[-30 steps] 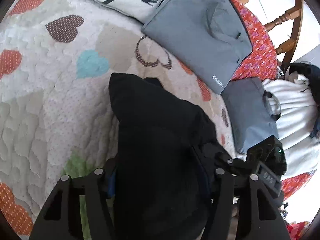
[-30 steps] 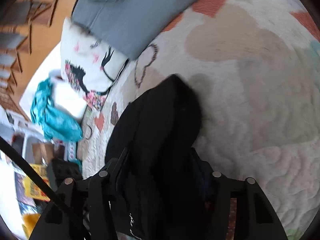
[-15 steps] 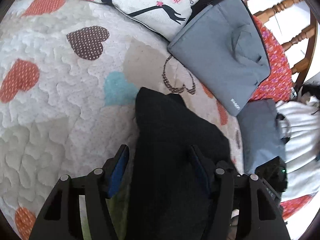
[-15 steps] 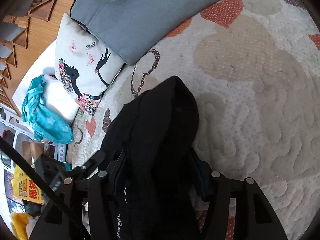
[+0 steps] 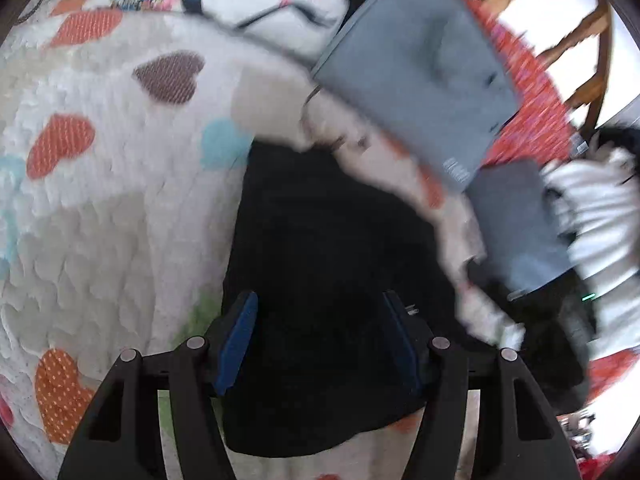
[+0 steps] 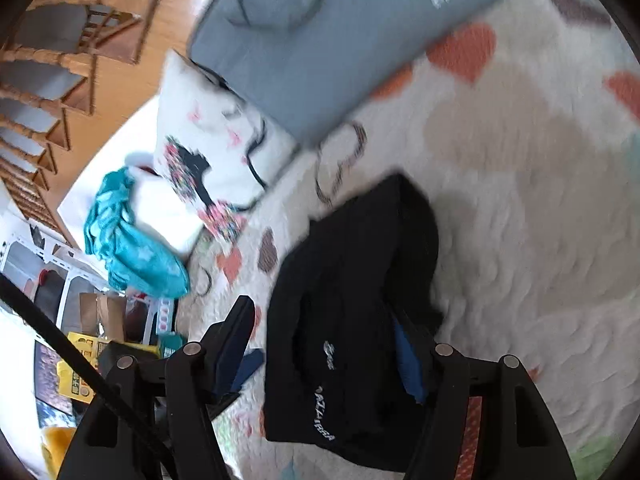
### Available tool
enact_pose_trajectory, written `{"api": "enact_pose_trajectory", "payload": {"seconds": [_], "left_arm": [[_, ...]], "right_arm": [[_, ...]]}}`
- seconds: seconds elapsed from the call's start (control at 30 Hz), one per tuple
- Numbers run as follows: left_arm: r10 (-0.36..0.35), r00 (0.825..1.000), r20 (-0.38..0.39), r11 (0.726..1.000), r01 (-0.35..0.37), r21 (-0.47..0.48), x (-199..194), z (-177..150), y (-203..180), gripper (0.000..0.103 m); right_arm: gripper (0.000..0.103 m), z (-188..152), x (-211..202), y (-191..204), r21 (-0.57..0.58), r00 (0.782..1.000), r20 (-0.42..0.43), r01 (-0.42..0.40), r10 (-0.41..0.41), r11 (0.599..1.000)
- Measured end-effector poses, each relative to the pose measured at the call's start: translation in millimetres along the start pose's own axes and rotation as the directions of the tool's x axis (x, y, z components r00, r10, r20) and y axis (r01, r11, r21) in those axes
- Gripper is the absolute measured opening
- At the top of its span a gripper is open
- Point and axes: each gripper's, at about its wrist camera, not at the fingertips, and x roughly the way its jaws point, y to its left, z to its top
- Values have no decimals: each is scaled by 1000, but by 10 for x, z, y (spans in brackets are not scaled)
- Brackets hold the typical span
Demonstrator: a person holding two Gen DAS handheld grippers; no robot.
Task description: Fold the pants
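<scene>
Left wrist view: black pants [image 5: 320, 280], folded, flat on the heart-print quilt [image 5: 100, 220]; left gripper [image 5: 320, 320] over them, jaws spread wide, gripping nothing; grey bag [image 5: 416, 80] beyond, blurred.

Right wrist view: pants [image 6: 352, 320] between the spread fingers of the right gripper [image 6: 324, 332], jaws parted, no grip; printed pillow [image 6: 216, 152] and grey bag [image 6: 320, 40] behind.

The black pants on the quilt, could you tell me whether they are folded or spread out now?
Folded: the black pants lie as a compact, layered bundle on the heart-print quilt, no legs spread out.
</scene>
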Motion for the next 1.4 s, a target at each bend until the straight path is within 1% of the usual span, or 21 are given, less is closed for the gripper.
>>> {"api": "enact_pose_trajectory", "payload": {"seconds": [0.07,0.13,0.2,0.23,0.3,0.4,0.5,0.53,0.63,0.73,0.8,0.87,0.93,1.0,1.1,1.17,1.27,1.3,1.33,1.37,1.4], "left_arm": [[33,999,12,999,-34,29,2,-21,-36,62],[34,999,21,999,-34,42,-64,-28,-80,62],[18,999,29,999,-19,38,-138,-38,-87,62],[14,999,33,999,-15,31,-168,-45,-80,62],[8,999,48,1000,-9,17,-261,-58,-51,62],[11,995,97,1000,-10,-8,-458,-58,5,62],[5,990,142,999,2,-47,-645,-43,98,62],[5,988,155,998,4,-57,-698,-40,130,62],[20,986,165,998,-9,-64,-764,-42,188,62],[33,988,149,998,-24,-58,-746,-68,210,62],[37,991,128,998,-31,-47,-714,-93,217,62],[46,992,113,999,-42,-33,-679,-109,214,62],[56,993,105,998,-54,-25,-654,-130,205,62],[55,993,106,998,-53,-23,-663,-138,195,62],[62,988,143,998,-63,2,-763,-166,109,62],[87,977,194,994,-97,43,-869,-205,0,62],[142,939,314,974,-189,123,-1078,-315,-242,62],[162,917,365,963,-228,146,-1157,-364,-332,62],[175,894,412,951,-262,165,-1230,-419,-416,66],[185,873,452,941,-290,176,-1295,-460,-486,77],[197,842,501,928,-326,183,-1372,-523,-564,83]], "right_arm": [[70,7,-3,-40,22,1000,-4,-3,3,1000],[70,23,-61,-50,35,1000,10,13,-13,999],[70,38,-165,-62,30,990,59,129,-131,991],[71,45,-252,-118,42,971,94,215,-218,976],[72,52,-398,-237,95,953,130,263,-274,960],[72,25,-636,-303,141,953,185,216,-241,966],[74,-39,-804,-111,87,962,239,117,-135,989],[76,-70,-816,7,47,968,242,52,-62,998],[81,-116,-646,253,-35,983,167,-74,79,997],[81,-188,-367,328,-59,989,60,-131,134,990],[81,-226,-144,245,-35,995,-13,-98,98,995],[74,-247,39,21,28,998,-66,14,-12,999],[71,-237,24,-107,89,998,-53,-31,36,996],[71,-213,-36,-112,110,998,-46,-36,41,993],[73,-220,-247,37,12,996,21,83,-83,997],[74,-273,-405,130,-55,986,52,159,-156,986],[74,-381,-664,249,-143,972,93,230,-218,963],[74,-443,-735,312,-179,967,111,247,-230,952],[74,-502,-783,361,-209,963,123,260,-238,943],[74,-571,-844,412,-243,958,139,280,-252,929],[75,-640,-892,463,-274,951,160,301,-265,913]]}}
